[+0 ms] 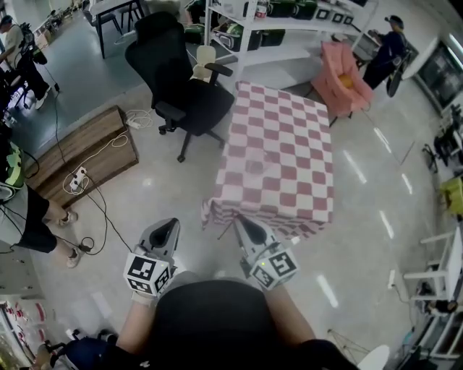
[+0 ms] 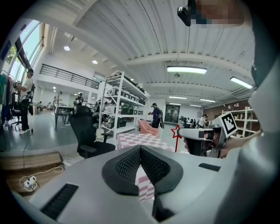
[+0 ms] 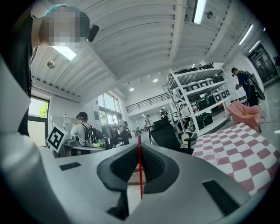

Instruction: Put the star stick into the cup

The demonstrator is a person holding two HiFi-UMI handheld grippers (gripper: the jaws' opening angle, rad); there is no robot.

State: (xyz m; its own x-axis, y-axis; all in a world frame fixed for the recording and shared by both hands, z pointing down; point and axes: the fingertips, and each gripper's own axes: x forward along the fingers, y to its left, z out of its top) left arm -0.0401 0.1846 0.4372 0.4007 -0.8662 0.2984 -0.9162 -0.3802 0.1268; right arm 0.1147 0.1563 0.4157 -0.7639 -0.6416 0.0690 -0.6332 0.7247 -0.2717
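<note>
A thin red star stick (image 3: pixel 140 170) stands upright between the jaws of my right gripper (image 3: pixel 140 146), which is shut on it. In the left gripper view its red star (image 2: pixel 176 131) shows just beyond the right gripper (image 2: pixel 194 133). My left gripper (image 2: pixel 140 148) is shut with nothing in it. In the head view both the left gripper (image 1: pixel 165 230) and the right gripper (image 1: pixel 242 224) are held close to the body, short of the near edge of the table with the pink-and-white checked cloth (image 1: pixel 278 155). I cannot make out a cup on the cloth.
A black office chair (image 1: pixel 181 87) stands left of the table. A low wooden platform (image 1: pixel 87 152) with cables and a power strip lies further left. A pink chair (image 1: pixel 340 76) and white shelving (image 1: pixel 289 22) are behind the table. People stand at the left edge (image 1: pixel 29 217).
</note>
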